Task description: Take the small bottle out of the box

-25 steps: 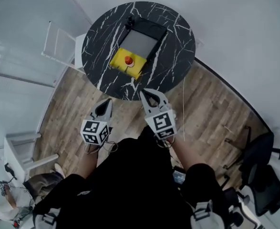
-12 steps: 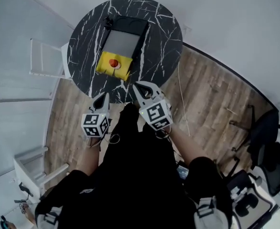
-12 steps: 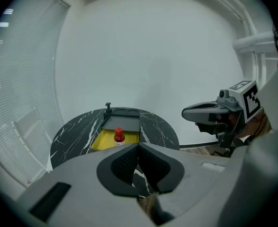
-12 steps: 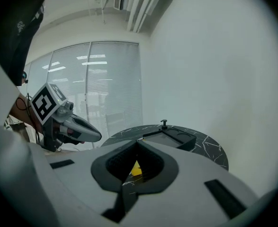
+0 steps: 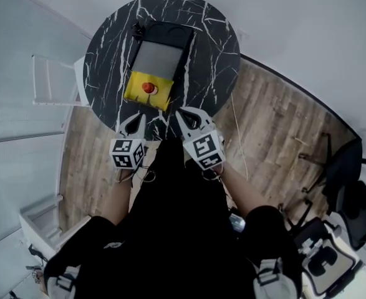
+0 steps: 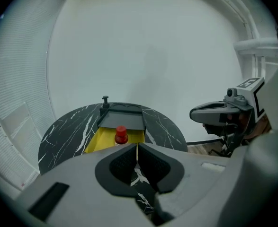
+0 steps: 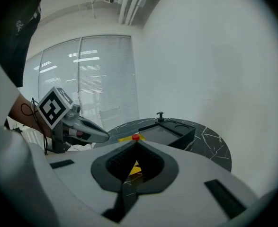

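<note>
A small bottle with a red cap (image 5: 148, 88) stands upright in the yellow part of the box (image 5: 135, 95), which lies on the round black marble table (image 5: 214, 48). The box's black part (image 5: 164, 52) lies behind it. My left gripper (image 5: 137, 118) is shut and empty at the table's near edge, just short of the yellow box. My right gripper (image 5: 184, 113) is beside it, also shut and empty. From the left gripper (image 6: 137, 146), the bottle (image 6: 121, 135) stands straight ahead. From the right gripper (image 7: 137, 144), only the bottle's cap (image 7: 136, 137) shows over the jaws.
A white chair (image 5: 53, 80) stands against the table's left side. Black office chairs (image 5: 351, 192) are at the far right on the wooden floor. A thin cable (image 5: 235, 136) runs over the floor right of the table. A white wall rises behind the table.
Both grippers have come closer to the table and now reach its near edge. The table and box have shifted left and down in the head view.
</note>
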`<move>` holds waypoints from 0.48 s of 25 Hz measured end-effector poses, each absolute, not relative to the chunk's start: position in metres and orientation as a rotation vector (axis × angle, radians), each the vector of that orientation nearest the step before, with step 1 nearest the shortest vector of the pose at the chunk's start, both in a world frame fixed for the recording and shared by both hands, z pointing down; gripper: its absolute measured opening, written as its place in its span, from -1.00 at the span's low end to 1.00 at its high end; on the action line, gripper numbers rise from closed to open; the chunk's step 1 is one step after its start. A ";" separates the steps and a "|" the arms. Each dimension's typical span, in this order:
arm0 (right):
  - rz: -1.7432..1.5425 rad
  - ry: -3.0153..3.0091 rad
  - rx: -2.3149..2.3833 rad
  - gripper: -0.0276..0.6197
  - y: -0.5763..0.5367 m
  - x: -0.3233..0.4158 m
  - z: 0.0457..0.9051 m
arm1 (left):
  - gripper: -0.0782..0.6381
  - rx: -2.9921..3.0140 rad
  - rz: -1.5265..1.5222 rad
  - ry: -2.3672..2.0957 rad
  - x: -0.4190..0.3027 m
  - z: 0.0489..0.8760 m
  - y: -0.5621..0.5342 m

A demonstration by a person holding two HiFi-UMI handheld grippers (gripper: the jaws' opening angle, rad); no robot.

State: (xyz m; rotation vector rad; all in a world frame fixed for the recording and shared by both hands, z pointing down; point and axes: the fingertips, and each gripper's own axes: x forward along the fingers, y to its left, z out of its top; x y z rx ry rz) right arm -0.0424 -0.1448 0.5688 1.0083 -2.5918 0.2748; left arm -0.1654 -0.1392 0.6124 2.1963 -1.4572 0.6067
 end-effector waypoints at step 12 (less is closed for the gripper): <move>0.295 -2.558 0.996 -0.92 -0.162 -0.055 0.580 | -0.52 2.134 0.650 -1.393 -0.175 0.645 -0.168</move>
